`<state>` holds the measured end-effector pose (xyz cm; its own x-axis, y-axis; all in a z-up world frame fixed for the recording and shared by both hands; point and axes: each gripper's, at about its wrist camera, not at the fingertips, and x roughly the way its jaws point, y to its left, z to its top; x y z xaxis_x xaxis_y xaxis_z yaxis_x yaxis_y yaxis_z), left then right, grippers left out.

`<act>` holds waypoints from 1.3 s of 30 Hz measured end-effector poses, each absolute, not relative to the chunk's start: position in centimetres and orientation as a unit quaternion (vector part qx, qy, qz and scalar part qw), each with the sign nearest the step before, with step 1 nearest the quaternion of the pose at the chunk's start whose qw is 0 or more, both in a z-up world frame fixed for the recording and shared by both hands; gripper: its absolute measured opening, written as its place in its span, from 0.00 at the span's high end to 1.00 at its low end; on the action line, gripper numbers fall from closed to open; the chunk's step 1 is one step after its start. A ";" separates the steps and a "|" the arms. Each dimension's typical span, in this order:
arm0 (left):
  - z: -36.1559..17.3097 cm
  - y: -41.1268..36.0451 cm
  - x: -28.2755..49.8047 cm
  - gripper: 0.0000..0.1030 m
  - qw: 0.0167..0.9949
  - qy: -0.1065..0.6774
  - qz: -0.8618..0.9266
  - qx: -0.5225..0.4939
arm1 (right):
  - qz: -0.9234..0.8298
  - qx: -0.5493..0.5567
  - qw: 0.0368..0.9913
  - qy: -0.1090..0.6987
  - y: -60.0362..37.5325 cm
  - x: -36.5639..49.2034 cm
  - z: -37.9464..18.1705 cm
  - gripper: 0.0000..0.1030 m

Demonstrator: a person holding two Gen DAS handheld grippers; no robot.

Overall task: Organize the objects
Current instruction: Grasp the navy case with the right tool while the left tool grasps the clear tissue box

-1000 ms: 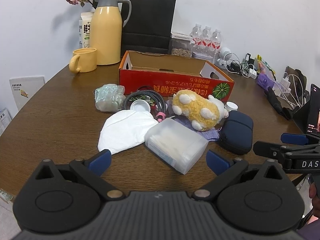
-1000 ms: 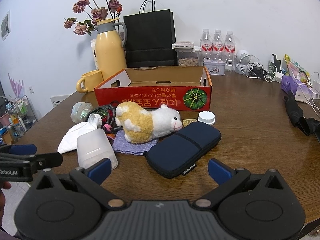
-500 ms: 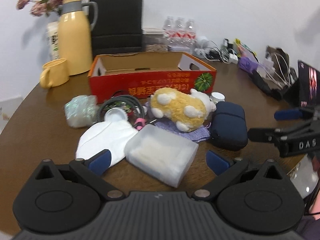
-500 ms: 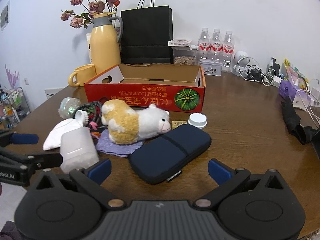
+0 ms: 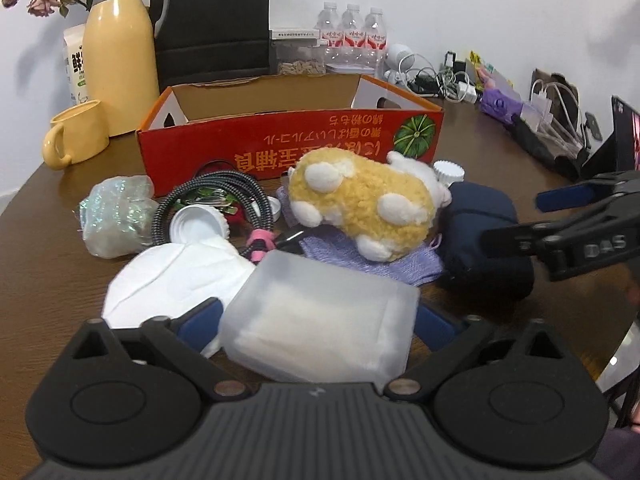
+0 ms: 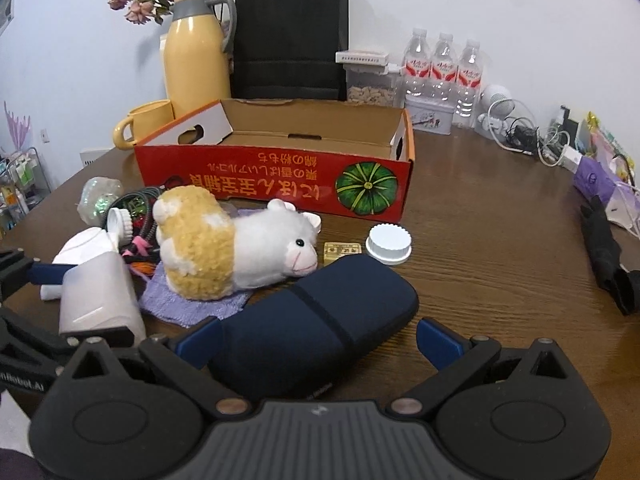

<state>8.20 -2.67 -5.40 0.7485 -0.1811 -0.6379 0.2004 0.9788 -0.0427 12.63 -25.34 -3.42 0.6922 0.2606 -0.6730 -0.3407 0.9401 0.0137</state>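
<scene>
Left gripper (image 5: 316,322), jaws just closing, now straddles the translucent box (image 5: 320,332), lower centre; contact unclear. Right gripper (image 6: 318,340) open around the navy case (image 6: 316,332). Both pickups appear imminent.

Plush toy (image 6: 236,252) before box (image 6: 276,176); case (image 6: 312,332) nearer.

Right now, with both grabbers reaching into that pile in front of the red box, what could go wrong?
The left gripper straddles the frosted plastic box, its jaws just closing. One finger sits at the white cloth, so it may pinch that too.

The right gripper is open around the navy case, nearer its left finger; closing may skew it.

The plush sheep lies right beside the case, so lifting could drag it.
</scene>
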 end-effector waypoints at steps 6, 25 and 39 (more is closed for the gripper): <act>-5.2 -3.3 7.5 0.09 0.940 0.338 -0.053 -0.019 | 0.136 -0.042 0.920 0.366 -24.4 14.6 -4.1 0.00; -3.4 -2.6 5.3 0.10 0.953 0.301 -0.002 -0.046 | 0.120 -0.068 0.912 0.387 -27.0 15.0 -5.4 0.00; -2.6 -2.1 5.0 0.10 0.957 0.286 -0.001 -0.057 | 0.142 -0.054 0.917 0.368 -27.3 14.2 -6.0 0.35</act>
<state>4.98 -2.09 -2.57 0.8370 -0.0349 -0.5462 -0.0299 0.9936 -0.1093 14.16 -27.26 -5.95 0.6890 0.2208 -0.6903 -0.3005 0.9538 0.0052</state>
